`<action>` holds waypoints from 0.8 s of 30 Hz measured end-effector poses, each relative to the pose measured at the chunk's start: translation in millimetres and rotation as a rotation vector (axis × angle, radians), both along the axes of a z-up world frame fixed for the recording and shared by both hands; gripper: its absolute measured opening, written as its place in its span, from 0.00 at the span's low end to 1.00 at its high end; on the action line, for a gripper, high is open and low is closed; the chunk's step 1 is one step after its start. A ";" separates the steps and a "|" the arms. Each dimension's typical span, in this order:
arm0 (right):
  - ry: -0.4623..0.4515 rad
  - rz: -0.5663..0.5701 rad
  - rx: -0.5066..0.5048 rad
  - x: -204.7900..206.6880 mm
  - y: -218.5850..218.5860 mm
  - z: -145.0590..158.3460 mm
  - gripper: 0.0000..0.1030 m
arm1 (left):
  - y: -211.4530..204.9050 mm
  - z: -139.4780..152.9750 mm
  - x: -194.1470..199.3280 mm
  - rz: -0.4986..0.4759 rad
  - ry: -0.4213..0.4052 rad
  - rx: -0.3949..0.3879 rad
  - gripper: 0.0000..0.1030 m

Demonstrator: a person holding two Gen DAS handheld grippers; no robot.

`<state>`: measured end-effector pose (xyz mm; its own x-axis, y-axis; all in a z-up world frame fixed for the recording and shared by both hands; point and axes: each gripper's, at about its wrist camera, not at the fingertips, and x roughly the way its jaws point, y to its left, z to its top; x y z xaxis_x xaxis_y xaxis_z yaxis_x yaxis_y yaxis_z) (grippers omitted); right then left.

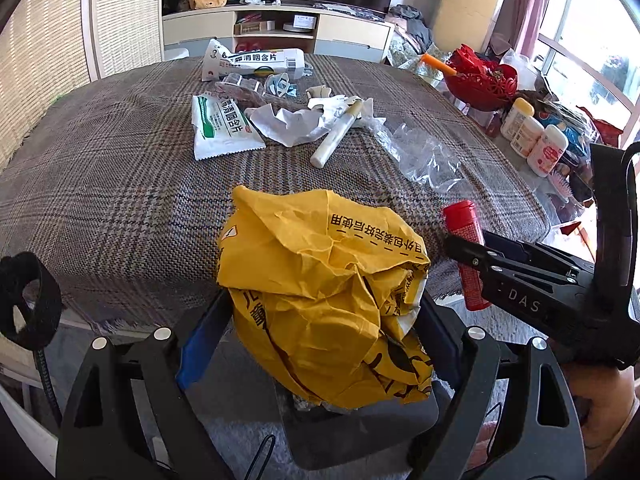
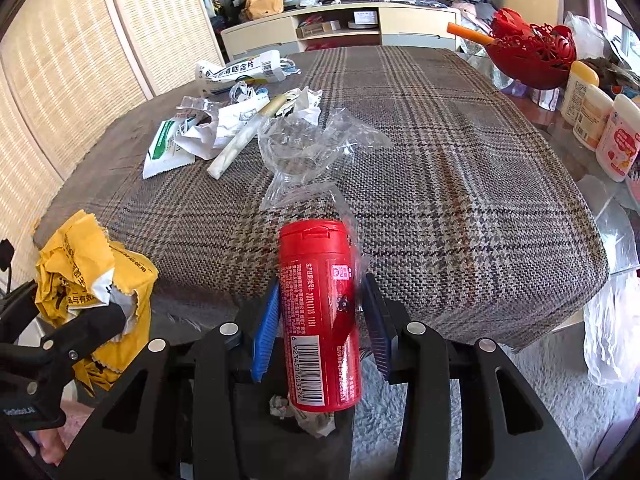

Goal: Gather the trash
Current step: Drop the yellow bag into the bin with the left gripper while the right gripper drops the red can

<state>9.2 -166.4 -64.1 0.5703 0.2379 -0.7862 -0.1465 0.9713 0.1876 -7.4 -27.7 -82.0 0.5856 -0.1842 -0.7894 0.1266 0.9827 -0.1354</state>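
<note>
On your left, the left gripper has its fingers spread wide and pinching the crumpled yellow bag. One finger is on each side of the wad. The bag has no clear long axis. Its torn open edge faces away from you, toward the table. The dark bin lies right under it, just off the table's near edge, so letting go should drop the bag straight in.

To the right, the right gripper has the red bottle between its blue pads. The left pad looks to be against the bottle. On the right a sliver of clear film blurs the edge, so I cannot tell whether that pad presses on it. The bottle's long axis runs along the fingers. Its cap points away from you toward the table, and its barcode end points back toward the wrist, over the bin and the crumpled paper already in it.

Both hands are at the bin, close together, so I judge that you should release one at a time. The clear wrapper and the white stick lie further out on the table. The right hand is the nearer of the two to both.
</note>
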 end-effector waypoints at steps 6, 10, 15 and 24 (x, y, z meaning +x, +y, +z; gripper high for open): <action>0.021 -0.013 0.016 -3.8 -1.7 -3.3 0.39 | -1.2 -5.5 -3.4 -0.003 0.007 -0.002 0.80; 0.053 -0.001 0.062 -8.6 -0.1 -11.7 0.38 | -1.5 -11.1 -5.8 -0.008 0.018 -0.002 0.80; 0.063 0.030 0.070 -14.8 5.4 -14.8 0.37 | -3.7 -21.5 -12.2 -0.019 0.037 0.001 0.76; 0.092 0.063 0.079 -25.3 14.9 -22.5 0.36 | -8.7 -43.7 -22.4 -0.049 0.075 0.037 0.69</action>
<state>-16.1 -151.5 -86.5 0.4787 0.3337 -0.8121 -0.1850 0.9425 0.2782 -29.8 -36.4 -125.7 0.5155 -0.1814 -0.8375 0.1659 0.9800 -0.1101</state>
